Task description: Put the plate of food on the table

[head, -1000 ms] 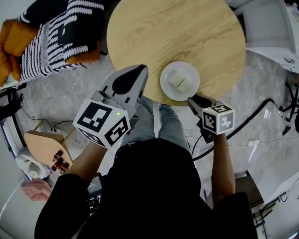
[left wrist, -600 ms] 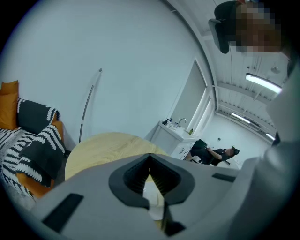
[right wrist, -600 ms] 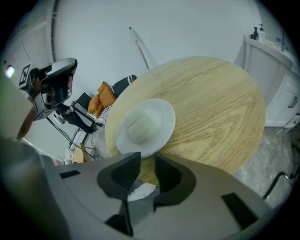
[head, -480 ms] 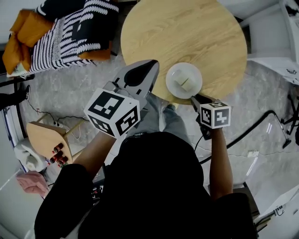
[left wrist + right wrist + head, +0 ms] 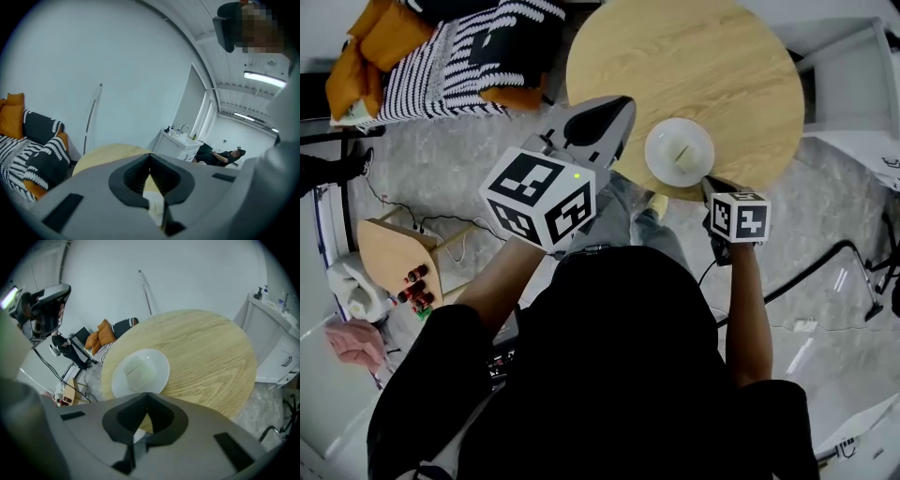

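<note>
The plate (image 5: pixel 660 156) was round, white and glossy, with a pale block of food (image 5: pixel 682 150) on it. It sat at the near edge of the round table (image 5: pixel 694 66), whose top was light wood grain. My right gripper (image 5: pixel 710 186) had its jaws pressed together on the plate's near rim. My left gripper (image 5: pixel 602 117) hung over the marbled floor beside the table, jaws together and empty. A striped black-and-white cushion (image 5: pixel 459 56) and an orange one (image 5: pixel 361 52) lay well apart to the left.

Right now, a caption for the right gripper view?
Right gripper pinching the near rim of the plate on the round table.
</note>
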`<state>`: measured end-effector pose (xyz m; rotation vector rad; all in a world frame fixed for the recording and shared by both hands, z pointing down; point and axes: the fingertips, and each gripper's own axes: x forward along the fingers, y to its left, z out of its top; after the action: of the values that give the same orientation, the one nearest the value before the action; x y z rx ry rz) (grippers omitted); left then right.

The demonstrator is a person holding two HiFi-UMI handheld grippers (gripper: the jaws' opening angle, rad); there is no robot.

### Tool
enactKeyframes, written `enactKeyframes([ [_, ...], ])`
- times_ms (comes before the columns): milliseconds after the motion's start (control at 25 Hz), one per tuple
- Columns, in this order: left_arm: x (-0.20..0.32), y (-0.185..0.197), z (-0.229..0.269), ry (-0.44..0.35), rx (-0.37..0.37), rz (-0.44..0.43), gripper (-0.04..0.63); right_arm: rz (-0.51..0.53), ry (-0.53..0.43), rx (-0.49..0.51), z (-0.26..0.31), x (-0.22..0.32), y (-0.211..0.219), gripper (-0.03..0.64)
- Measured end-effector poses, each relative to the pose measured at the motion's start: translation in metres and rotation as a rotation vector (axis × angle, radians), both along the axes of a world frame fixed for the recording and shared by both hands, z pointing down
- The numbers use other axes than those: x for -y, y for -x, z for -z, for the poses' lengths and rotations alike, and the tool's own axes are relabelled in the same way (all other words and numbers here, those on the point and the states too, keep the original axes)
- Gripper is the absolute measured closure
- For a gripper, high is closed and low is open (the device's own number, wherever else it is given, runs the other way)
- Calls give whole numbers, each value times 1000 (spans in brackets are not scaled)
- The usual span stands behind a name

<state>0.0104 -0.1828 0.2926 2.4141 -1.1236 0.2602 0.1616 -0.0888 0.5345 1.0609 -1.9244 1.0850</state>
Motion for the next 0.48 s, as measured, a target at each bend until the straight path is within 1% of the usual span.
enactKeyframes([
  [120, -1, 4, 10, -24, 4, 11, 590, -7, -39, 28, 19, 7, -2, 609],
  [240, -4, 5, 23, -49, 7, 10, 590, -3, -111, 58, 49, 19, 0, 609],
  [360, -7, 5, 35, -65, -2, 13, 590, 26, -201, 80, 86, 31, 7, 609],
  [480, -4, 4, 49, -96, -10, 18, 589, 68, -319, 126, 132, 47, 17, 609],
])
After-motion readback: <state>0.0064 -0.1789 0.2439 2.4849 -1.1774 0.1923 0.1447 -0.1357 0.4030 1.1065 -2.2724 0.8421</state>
